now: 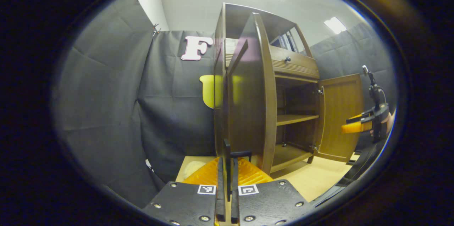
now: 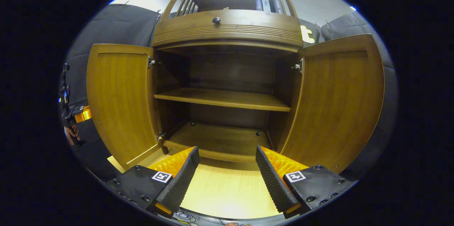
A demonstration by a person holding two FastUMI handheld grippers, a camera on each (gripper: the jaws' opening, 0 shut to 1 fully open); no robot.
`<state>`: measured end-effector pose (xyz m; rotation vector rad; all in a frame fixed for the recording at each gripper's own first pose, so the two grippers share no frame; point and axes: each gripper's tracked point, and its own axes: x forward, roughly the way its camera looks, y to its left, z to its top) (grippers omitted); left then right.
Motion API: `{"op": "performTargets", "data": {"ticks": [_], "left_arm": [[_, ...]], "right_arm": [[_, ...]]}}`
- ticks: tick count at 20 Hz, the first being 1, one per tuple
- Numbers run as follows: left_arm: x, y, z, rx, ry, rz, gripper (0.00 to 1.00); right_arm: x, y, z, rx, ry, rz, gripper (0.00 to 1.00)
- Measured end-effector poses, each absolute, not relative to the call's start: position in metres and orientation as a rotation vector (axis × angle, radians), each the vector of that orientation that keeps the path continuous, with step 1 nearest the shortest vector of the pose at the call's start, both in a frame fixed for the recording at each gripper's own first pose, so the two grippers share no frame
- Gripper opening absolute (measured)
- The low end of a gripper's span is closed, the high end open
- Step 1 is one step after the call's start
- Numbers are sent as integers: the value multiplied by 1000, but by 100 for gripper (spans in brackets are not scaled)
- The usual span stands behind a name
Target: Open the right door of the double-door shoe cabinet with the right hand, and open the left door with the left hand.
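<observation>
The left gripper (image 1: pixel 227 176) is pinching the left door's (image 1: pixel 250 91) edge between narrow fingers to swing it; the right gripper (image 2: pixel 227 172) is hanging wide-open before the cabinet (image 2: pixel 227 27), right door (image 2: pixel 337 102) released.

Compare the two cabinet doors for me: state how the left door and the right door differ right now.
The left gripper is shut on the edge of the left door; the right gripper is open and touches nothing, with the right door standing free. In the left gripper view, the left door is seen edge-on and close, the right door face-on and farther off. Both are swung wide open, wooden, same shape.
</observation>
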<state>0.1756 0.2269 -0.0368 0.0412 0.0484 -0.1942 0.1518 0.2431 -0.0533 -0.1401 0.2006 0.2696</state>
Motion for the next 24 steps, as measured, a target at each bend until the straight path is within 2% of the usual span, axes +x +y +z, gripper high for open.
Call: {"op": "performTargets", "data": {"ticks": [7, 8, 17, 18, 19, 20, 23, 24], "left_arm": [[137, 234, -10, 66, 70, -44, 8], [130, 230, -2, 59, 70, -28, 8], [88, 137, 72, 26, 22, 8, 8], [89, 127, 73, 11, 25, 20, 10], [88, 116, 73, -8, 26, 33, 21], [86, 108, 73, -19, 26, 55, 33], [83, 89, 62, -36, 52, 116, 55], [83, 83, 57, -50, 61, 135, 63]], "right_arm": [[158, 209, -53, -113, 200, 258, 100], [158, 204, -49, -107, 193, 261, 97], [132, 169, -25, -25, 218, 335, 97], [129, 167, -26, -12, 225, 340, 100], [126, 164, -29, -6, 233, 345, 96], [124, 162, -31, 0, 236, 345, 99], [114, 157, -34, 9, 238, 366, 95], [111, 154, -34, 1, 230, 373, 98]]}}
